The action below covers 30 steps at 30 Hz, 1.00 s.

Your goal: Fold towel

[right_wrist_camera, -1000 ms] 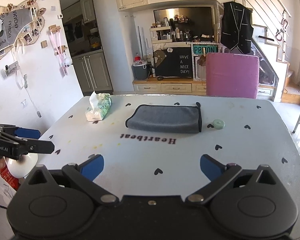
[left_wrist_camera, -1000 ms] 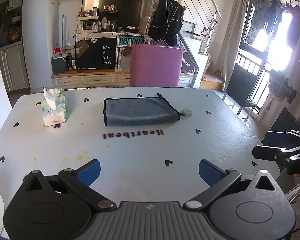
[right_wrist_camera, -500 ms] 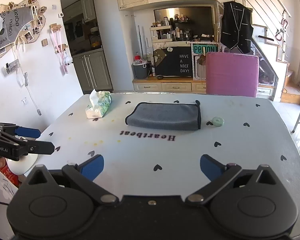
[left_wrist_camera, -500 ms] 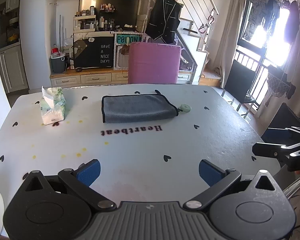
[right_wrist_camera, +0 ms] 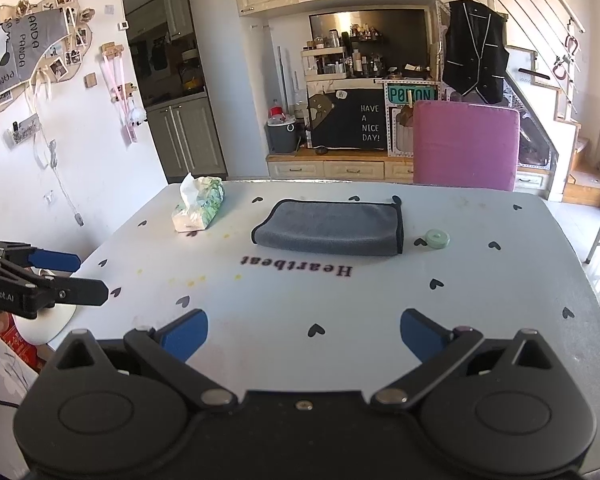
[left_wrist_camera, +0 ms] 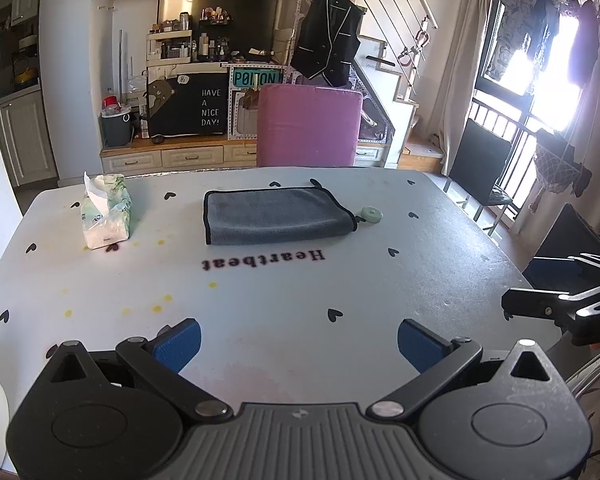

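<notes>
A grey towel (left_wrist_camera: 276, 216) with dark edging lies folded into a flat rectangle on the far middle of the white table (left_wrist_camera: 300, 288); it also shows in the right wrist view (right_wrist_camera: 332, 228). My left gripper (left_wrist_camera: 298, 342) is open and empty over the near table edge, well short of the towel. My right gripper (right_wrist_camera: 303, 338) is open and empty, also at the near edge. Each gripper shows in the other's view, the right one (left_wrist_camera: 560, 288) at the table's right side and the left one (right_wrist_camera: 48, 276) at its left side.
A tissue pack (left_wrist_camera: 106, 212) stands left of the towel. A small green ring (left_wrist_camera: 371, 215) lies just right of it. A pink chair (left_wrist_camera: 308, 124) stands behind the table. A white round object (right_wrist_camera: 46, 316) sits at the table's near left corner.
Both grippers have drawn slightly back and up from the table; the towel appears a little farther away. Nothing was grasped, and the towel has not moved.
</notes>
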Available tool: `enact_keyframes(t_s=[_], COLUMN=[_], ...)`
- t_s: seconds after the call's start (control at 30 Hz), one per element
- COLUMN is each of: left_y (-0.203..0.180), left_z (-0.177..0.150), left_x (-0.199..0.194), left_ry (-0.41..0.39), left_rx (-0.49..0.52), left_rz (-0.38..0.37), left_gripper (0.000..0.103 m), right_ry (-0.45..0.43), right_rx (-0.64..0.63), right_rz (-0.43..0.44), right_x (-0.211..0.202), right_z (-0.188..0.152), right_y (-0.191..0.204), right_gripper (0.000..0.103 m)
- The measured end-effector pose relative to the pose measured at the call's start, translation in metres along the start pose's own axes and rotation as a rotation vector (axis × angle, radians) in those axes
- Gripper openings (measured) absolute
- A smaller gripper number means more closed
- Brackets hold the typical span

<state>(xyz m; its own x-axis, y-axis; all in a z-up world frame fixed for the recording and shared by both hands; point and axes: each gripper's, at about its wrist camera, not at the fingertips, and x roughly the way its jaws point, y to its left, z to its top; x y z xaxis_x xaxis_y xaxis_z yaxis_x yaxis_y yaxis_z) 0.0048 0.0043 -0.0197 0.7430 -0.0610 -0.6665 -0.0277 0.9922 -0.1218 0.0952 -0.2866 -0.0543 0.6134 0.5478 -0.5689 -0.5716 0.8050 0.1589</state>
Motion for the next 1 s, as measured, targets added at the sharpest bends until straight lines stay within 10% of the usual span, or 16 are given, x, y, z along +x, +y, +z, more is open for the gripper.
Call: enact_keyframes(t_s=[1.0], left_y=[0.0005], left_z=[-0.0005], left_x=[0.0003], left_ry=[-0.001], left_rx=[0.001], left_rz=[-0.002], left_gripper=[0.103], right_ry=[-0.003], right_rx=[-0.001], right_rz=[0.009], right_x=[0.0025], right_z=[0.0004], right_y=[0.0011], right_gripper=[0.103])
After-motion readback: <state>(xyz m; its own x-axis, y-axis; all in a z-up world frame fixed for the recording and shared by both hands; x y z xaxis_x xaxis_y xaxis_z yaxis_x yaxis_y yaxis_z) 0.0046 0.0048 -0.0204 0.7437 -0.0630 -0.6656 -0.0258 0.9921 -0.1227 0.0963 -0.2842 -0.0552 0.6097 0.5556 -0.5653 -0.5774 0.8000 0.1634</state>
